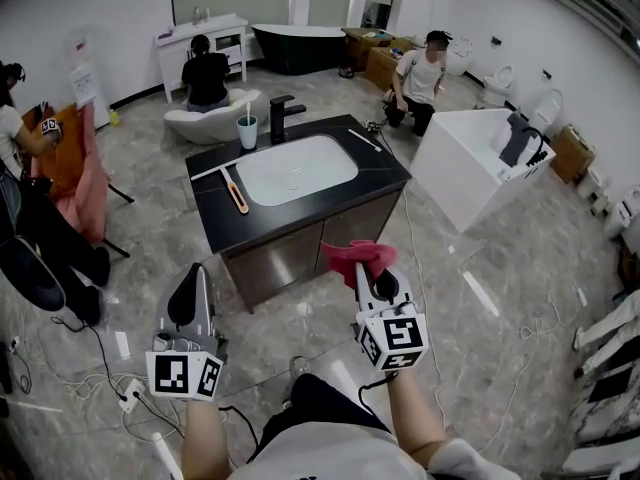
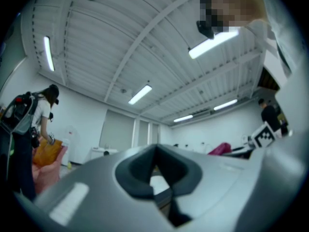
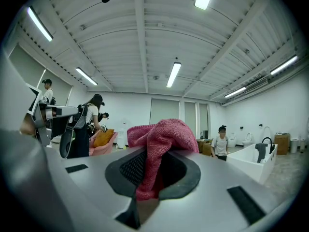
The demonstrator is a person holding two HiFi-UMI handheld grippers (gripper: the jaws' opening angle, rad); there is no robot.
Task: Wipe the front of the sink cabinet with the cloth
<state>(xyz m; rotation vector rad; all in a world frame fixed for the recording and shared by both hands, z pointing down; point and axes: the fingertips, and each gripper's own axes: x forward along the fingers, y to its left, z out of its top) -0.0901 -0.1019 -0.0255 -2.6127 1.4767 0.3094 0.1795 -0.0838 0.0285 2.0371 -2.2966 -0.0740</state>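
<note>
**Status: cloth clamped in right gripper, in front of cabinet**

Head view. The cabinet (image 1: 300, 253) stands ahead with its front facing the operator. Its dark top carries a white sink (image 1: 295, 168), a faucet (image 1: 280, 116) and a cup (image 1: 247, 131). The right gripper (image 1: 372, 268) is raised towards the cabinet's right door. The pink cloth (image 1: 358, 256) is bunched at its tips, level with the door's upper edge. Whether cloth and door touch cannot be told. The left gripper (image 1: 190, 298) hangs lower and to the left, apart from the cabinet.

Left gripper view. The left gripper (image 2: 155, 151) has its jaw tips together, with nothing between them. The cloth (image 2: 219, 149) shows at the right, well apart.

Right gripper view. The right gripper (image 3: 153, 158) is clamped on the cloth (image 3: 161, 134). The cloth fills the gap between the pads and bulges out above them.
</note>
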